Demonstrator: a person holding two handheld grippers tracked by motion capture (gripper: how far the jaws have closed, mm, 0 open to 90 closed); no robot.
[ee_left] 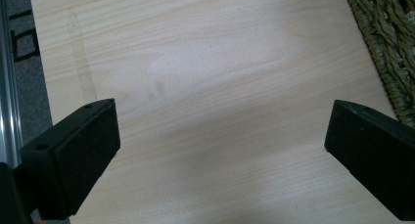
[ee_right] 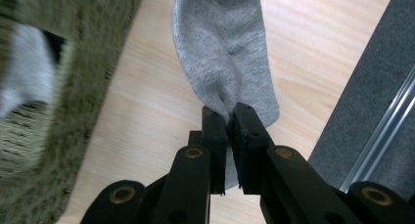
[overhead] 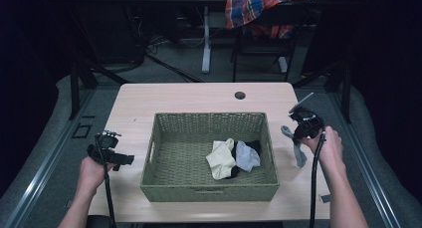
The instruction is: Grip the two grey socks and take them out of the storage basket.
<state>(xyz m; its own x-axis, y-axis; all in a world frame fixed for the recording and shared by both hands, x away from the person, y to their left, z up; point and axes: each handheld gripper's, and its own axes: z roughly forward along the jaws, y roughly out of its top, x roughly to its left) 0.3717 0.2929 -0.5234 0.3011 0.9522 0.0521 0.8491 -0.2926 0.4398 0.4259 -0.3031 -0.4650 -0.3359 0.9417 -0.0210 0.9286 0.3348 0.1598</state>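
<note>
Right gripper (ee_right: 228, 117): jaws clamped on a grey sock (ee_right: 222, 53) — being held off the table (overhead: 199, 96), beside the basket (overhead: 161, 185), likely for dropping in.
Left gripper (ee_left: 215, 155): jaws spread, nothing held — being parked over bare wood.
Basket: socks (overhead: 234, 157) are being collected inside.

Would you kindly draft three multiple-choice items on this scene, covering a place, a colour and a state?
1. Where is the grey sock held by the right gripper?
A. inside the basket
B. right of the basket, above the table
C. on the floor

2. What colour is the basket?
A. red
B. white
C. olive green

3. How is the left gripper?
A. open, holding nothing
B. shut on a sock
C. shut on the basket rim

Answers: 1 B, the sock hangs outside the basket's right wall above the table; 2 C, its woven walls look olive green; 3 A, its jaws stand wide apart over bare wood.
</note>
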